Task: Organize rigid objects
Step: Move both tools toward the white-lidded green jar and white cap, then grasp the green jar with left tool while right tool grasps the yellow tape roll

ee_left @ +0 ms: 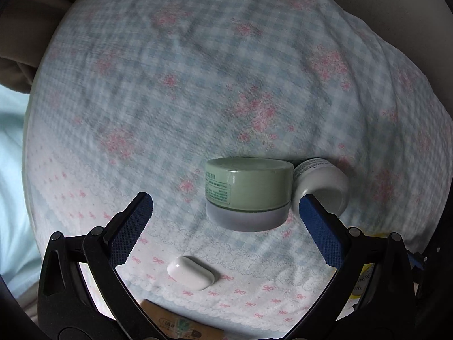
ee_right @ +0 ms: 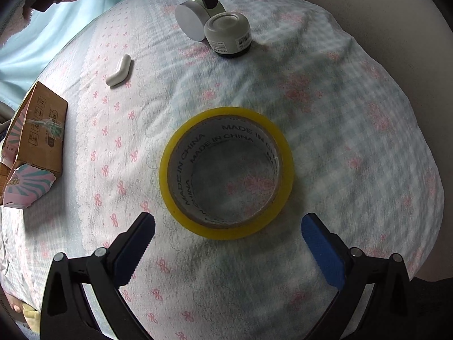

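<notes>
Green jar [ee_left: 248, 194] is lying on its side on the checked, pink-flowered cloth [ee_left: 198, 85], pale base turned toward my left wrist camera. White jar [ee_left: 322, 184] is lying right beside it, the two touching or nearly so. My left gripper [ee_left: 226, 212] is hanging over them with its blue-padded fingers [ee_left: 320, 232] spread wide and holding nothing; the green jar is sitting ahead of the gap, toward the right finger, whose tip overlaps the white jar in view. I cannot tell whether it is touching it. White earbud case [ee_left: 191, 272] is resting on the cloth nearer to me, between the fingers. A strip of cardboard box [ee_left: 181, 327] is showing at the bottom edge.

My right gripper [ee_right: 228, 228] is also standing wide and holding nothing. Yellow tape roll [ee_right: 226, 172] is lying flat on the cloth just ahead of its fingertips, core printed "MADE IN CHINA". From this side the box [ee_right: 36, 136] is sitting at the far left edge, and the two jars are lying well apart from the roll, at the far side.
</notes>
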